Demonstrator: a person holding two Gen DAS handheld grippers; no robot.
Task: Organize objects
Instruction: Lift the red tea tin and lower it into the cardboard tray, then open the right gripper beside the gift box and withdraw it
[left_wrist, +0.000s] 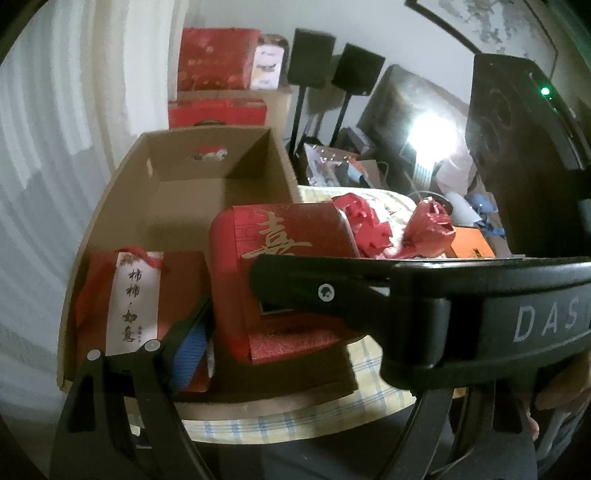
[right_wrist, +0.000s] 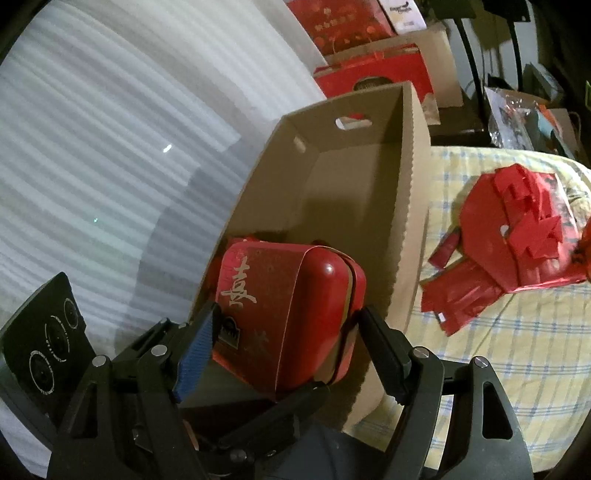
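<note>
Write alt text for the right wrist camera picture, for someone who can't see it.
The right gripper holds a red tin with a gold character between its fingers, at the near end of an open cardboard box. To the right, red paper scraps lie on a checked cloth; white foam sheeting fills the left.
</note>
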